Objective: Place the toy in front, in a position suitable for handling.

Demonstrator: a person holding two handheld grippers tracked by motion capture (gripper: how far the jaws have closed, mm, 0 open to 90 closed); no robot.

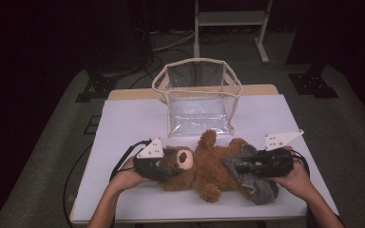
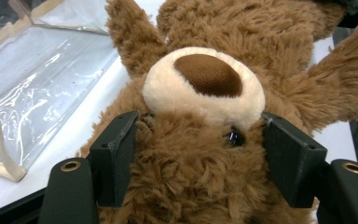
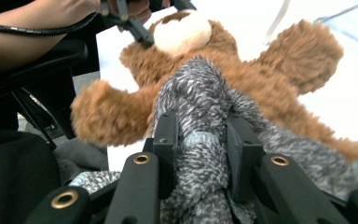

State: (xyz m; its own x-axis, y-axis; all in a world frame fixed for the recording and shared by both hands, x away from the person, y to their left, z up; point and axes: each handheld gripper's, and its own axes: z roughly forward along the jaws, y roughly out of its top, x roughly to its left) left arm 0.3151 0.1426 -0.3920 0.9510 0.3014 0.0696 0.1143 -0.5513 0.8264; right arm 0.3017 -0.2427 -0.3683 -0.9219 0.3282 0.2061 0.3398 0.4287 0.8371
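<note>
The teddy bear [image 1: 204,166] is clamped at the head by the left gripper [image 1: 164,164]; its grey garment [image 1: 256,183], near the table's front edge [image 1: 190,219], is pinched by the right gripper [image 1: 242,167].

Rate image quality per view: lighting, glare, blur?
High view: table lit, surroundings nearly black; glare on the clear plastic bag. Left gripper view: teddy bear sharp and evenly lit between the left gripper jaws, with bright reflections on the plastic. Right gripper view: grey knit garment in the right gripper is sharp, the bear's paw is soft, the tabletop blown out white.
</note>
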